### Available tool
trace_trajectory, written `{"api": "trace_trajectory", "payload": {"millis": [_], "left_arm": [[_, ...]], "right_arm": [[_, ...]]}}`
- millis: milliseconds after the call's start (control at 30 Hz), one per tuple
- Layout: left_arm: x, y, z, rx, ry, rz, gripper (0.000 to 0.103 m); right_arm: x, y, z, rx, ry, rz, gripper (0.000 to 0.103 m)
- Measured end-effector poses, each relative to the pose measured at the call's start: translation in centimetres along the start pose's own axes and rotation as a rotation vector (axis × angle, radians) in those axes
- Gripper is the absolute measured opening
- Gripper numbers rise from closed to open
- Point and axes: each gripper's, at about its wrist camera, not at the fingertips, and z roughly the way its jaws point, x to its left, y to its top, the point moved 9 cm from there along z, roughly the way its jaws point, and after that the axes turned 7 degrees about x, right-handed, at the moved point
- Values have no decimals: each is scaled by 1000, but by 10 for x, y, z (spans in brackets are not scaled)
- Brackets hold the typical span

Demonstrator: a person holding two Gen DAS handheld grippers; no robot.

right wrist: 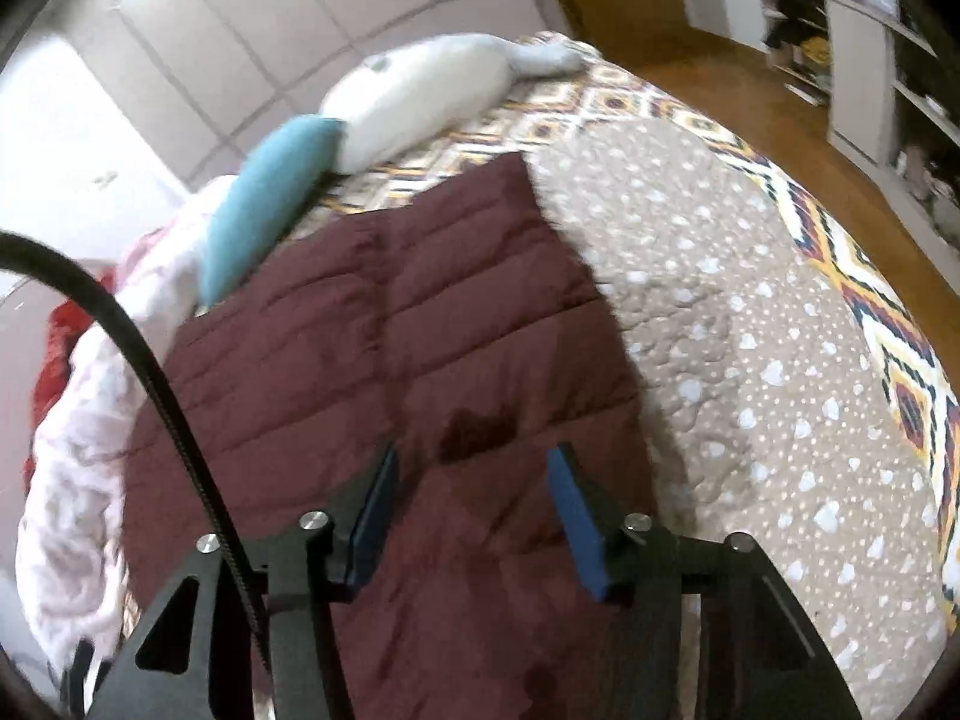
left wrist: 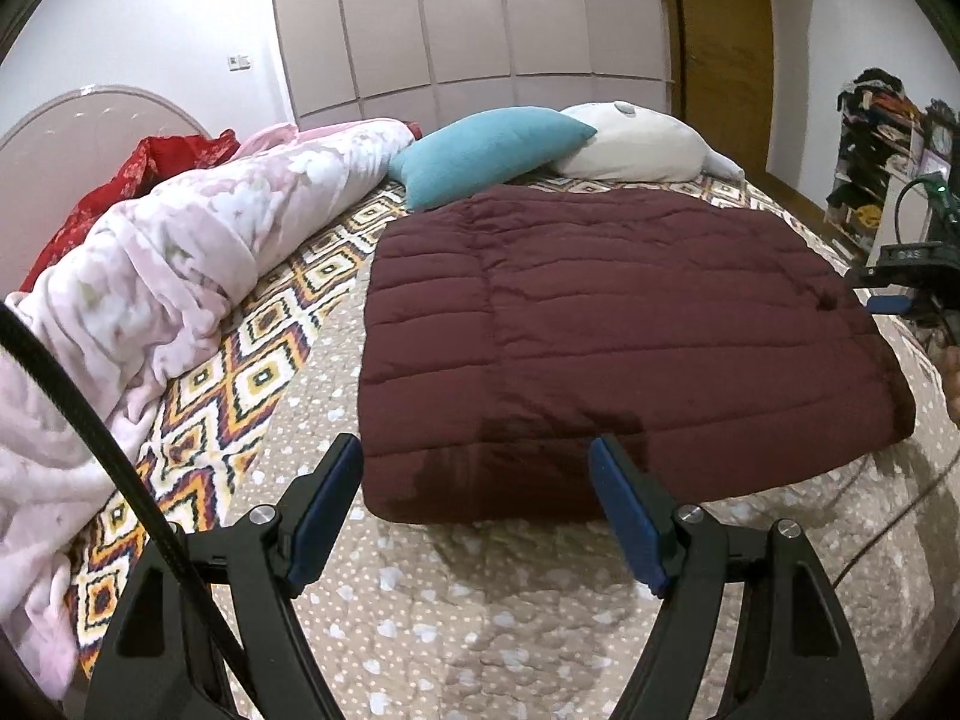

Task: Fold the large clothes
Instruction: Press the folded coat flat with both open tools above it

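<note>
Garment: a maroon quilted coat (left wrist: 624, 324) is laid flat, folded into a rough rectangle, in the middle of the bed, on the beige spotted bedspread (left wrist: 456, 618).
Dark mark: a darker patch is seen on the coat, near its front edge, in both views.
Left gripper (left wrist: 477, 483): it is held just before the near edge of the coat; the blue pads (left wrist: 624, 516) are spread apart and nothing is grasped between them.
Right gripper (right wrist: 474, 492): it is held above the coat, near its right edge; the fingers are released, with only the fabric seen below the gap, and no contact can be confirmed.
Behind the coat: a teal pillow (left wrist: 486, 153) and a white pillow (left wrist: 636, 144) are placed side by side, touching.
Left side of bed: a pink flowered blanket (left wrist: 198, 252) is bunched up on a diamond-pattern cover (left wrist: 252, 372).
Background: pale wardrobe doors (left wrist: 468, 24) are seen.
</note>
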Motion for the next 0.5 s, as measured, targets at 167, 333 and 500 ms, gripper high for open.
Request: {"api": "trace_trajectory", "payload": {"millis": [167,333,500], "left_arm": [[-11,-1,-4,3,12,22,77],[-17,-1,-8,-2,25,38,77],[-19,-2,-1,15,23,40,77]], "right_arm": [[5,-42,12,51,-31,-106,61],[-12,-59,24,68,-38,-99,61],[-9,-58,-1,35,-9,-97,63]]}}
